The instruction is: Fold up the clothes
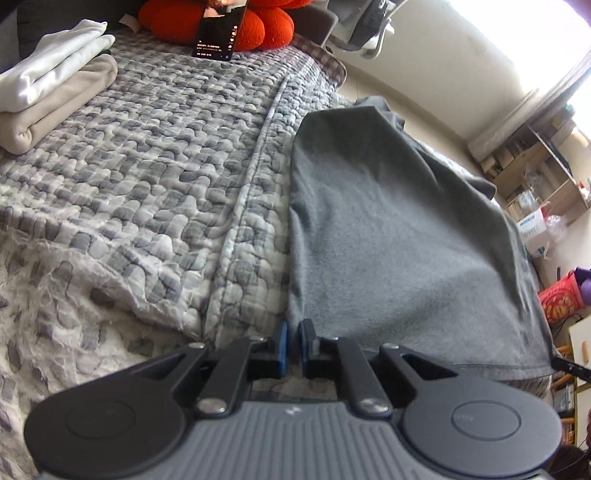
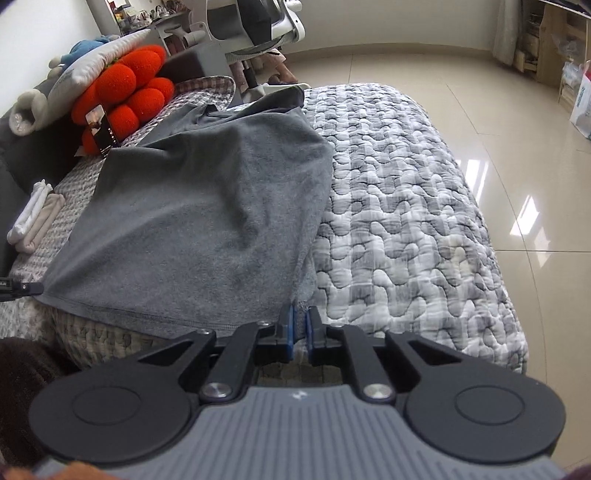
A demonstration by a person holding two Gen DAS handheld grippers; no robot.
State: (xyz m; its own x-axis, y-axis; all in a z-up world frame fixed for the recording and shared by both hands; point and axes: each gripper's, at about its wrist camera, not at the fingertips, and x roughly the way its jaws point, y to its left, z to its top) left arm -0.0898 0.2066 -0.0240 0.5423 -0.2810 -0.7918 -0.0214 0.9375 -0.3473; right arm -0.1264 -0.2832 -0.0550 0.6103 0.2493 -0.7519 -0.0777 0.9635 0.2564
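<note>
So up close, the left gripper (image 1: 294, 345) has its blue pads only a sliver apart, right at the near left corner of the grey shirt (image 1: 388, 229); can't tell if any cloth is actually pinched. Same deal with the right gripper (image 2: 299, 332): narrow gap, a bit of the shirt's right hem corner sitting between the pads, but whether they press it I can't say. The shirt lies spread on the quilted bedspread (image 2: 406, 206). Further back there's a folded stack of clothes (image 1: 55, 85), then the red plush cushion (image 2: 129, 92) with a phone (image 1: 219, 33) leaning on it.
</note>
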